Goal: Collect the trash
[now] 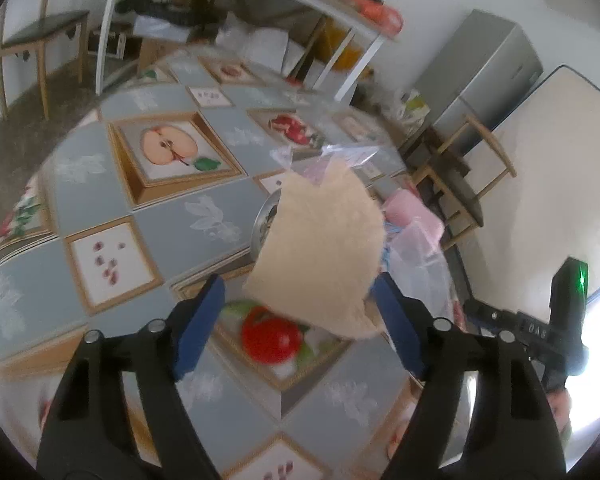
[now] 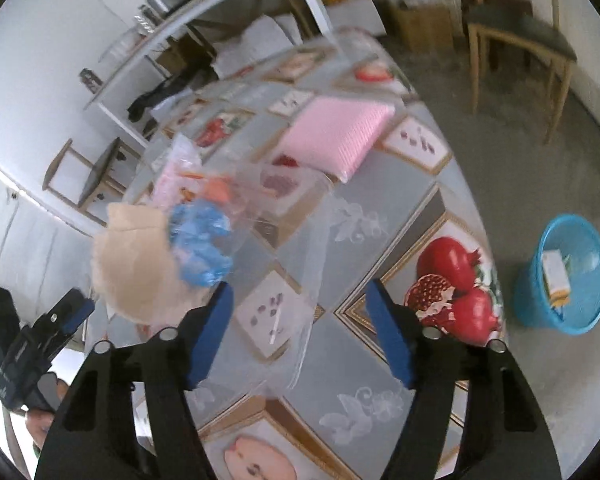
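One beige paper sheet (image 1: 320, 252), one clear plastic bag (image 2: 300, 280), one blue bin (image 2: 564, 276); left gripper (image 1: 298, 292) wide open, right finger touching sheet; right gripper (image 2: 300, 304) wide open, gripping nothing.

A beige paper scrap (image 1: 320, 256), crumpled and blurred, sits above the tabletop (image 1: 100, 184) at the mouth of a clear plastic bag (image 2: 284, 240). The bag sprawls across the tabletop, holding blue wadded film (image 2: 200, 240) and an orange bit (image 2: 218, 190). A blue bin (image 2: 564, 276) stands on the floor with a small carton (image 2: 556, 272) inside.
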Tool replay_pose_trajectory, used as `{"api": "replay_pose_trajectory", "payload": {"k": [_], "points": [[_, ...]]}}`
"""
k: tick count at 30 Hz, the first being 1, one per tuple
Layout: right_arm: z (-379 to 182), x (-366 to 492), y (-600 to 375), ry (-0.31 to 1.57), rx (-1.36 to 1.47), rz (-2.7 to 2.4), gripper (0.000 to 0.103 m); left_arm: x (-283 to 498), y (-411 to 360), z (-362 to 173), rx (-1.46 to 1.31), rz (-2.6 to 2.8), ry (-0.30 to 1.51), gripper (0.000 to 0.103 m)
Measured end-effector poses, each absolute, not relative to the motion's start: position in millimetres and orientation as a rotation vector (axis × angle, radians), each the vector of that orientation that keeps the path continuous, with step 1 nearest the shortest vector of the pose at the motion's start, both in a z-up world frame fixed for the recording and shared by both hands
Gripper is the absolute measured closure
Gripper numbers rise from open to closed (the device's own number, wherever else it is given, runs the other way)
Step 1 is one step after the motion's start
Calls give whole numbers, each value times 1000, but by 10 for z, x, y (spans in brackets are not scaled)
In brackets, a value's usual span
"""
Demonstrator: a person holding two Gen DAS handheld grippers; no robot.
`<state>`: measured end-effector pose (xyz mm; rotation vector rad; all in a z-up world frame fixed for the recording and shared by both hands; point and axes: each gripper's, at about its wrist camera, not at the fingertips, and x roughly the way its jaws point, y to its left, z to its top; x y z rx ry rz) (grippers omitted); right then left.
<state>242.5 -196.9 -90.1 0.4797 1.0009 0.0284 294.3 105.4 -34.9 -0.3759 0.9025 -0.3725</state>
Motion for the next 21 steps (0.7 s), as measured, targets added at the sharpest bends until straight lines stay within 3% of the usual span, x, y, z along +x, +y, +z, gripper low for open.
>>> {"api": "replay_pose_trajectory", "payload": {"k": [4,8,9,10,21], "points": [[-1016,2490,-1987,1033,499,38,57,3152,950,-514,-349,-362,970,56],[-1043,2478,-1982,1044,504,51,80,3134,956,-595,-367,-378,996,89],[-1040,2476,-1995,1046,508,53,90,3113,967,-593,-370,-381,997,98],[-1040,2470,-2002,1047,512,54,95,3082,973,-584,-372,-386,997,101],[-823,2087,-1967,1076,406,121,99,2179,1228,-286,-277,-442,988,102]]}}
